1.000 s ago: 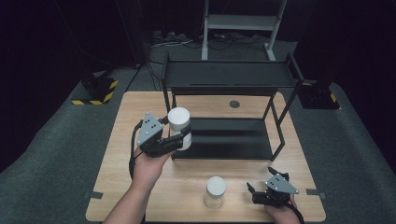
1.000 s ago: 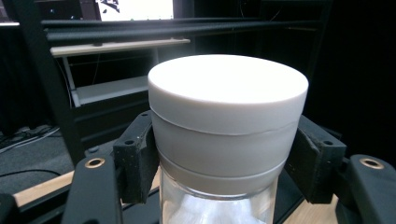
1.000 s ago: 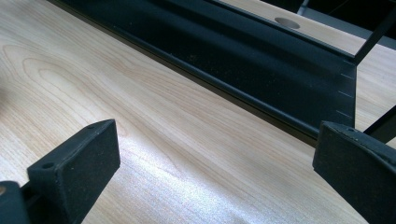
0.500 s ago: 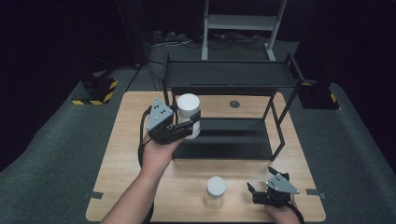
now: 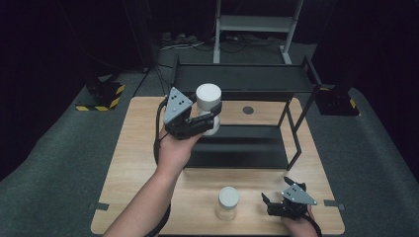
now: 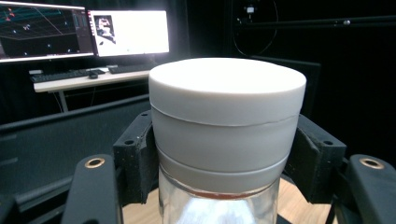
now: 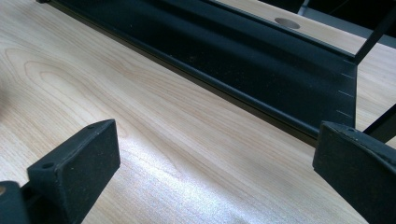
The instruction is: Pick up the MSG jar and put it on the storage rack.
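While the wooden table (image 5: 138, 163) takes up most of the high view, a black two-tier shelf rack (image 5: 247, 79) stands on its far half, upper shelf level, lower shelf just above the tabletop. The person's left forearm (image 5: 148, 197) comes in from the bottom edge. Left tongs (image 5: 210, 118) are held up in the air in front of the rack's left end, between the two shelf levels in the high view, clamped on a white-lidded jar (image 5: 208, 106); the jar stands upright. In the left gripper view, the black pads (image 6: 135, 154) press both sides of the jar (image 6: 226, 140) just under the white lid, glass body below. Monitors (image 6: 128, 32) glow on a desk in the background there. Second white-lidded jar (image 5: 228, 202) stands upright on the table near the front edge, nothing touching it. Right tongs (image 5: 269, 203) rest low at the front right corner, just beside that second jar but apart from it; in the right gripper view, the jaws stand wide apart with bare wood between them.
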{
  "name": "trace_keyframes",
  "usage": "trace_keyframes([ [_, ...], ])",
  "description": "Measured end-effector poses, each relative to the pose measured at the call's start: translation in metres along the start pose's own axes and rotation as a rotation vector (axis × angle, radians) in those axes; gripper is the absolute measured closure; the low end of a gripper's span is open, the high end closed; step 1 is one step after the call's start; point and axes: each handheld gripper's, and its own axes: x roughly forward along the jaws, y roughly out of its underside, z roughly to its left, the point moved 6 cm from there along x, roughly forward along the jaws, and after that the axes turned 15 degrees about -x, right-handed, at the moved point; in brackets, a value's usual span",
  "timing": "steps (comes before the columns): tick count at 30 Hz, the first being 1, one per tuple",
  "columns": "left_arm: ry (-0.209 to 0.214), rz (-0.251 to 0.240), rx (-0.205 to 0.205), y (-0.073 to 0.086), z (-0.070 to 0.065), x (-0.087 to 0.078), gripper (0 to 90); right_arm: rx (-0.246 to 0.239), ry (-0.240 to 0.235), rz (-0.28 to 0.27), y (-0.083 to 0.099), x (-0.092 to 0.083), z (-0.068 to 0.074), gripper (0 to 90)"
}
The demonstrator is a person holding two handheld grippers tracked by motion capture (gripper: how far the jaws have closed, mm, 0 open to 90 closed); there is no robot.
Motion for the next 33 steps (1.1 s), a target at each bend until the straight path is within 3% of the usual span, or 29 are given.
trace_keyframes([
  [5, 0.001, -0.021, -0.016, -0.011, -0.001, 0.005, 34.3, 0.001, -0.001, -0.001, 0.0, 0.0, 0.0, 0.0],
  [14, -0.006, -0.046, 0.002, -0.032, -0.006, 0.011, 34.4, 0.009, -0.002, -0.004, 0.001, 0.0, -0.001, 0.0],
  [19, -0.009, -0.071, -0.012, -0.044, -0.008, 0.016, 34.3, 0.013, -0.001, -0.006, 0.001, 0.0, -0.001, 0.0],
  [33, -0.031, -0.089, -0.008, -0.059, -0.008, 0.034, 34.4, 0.022, -0.003, -0.011, 0.002, -0.001, -0.002, 0.0],
])
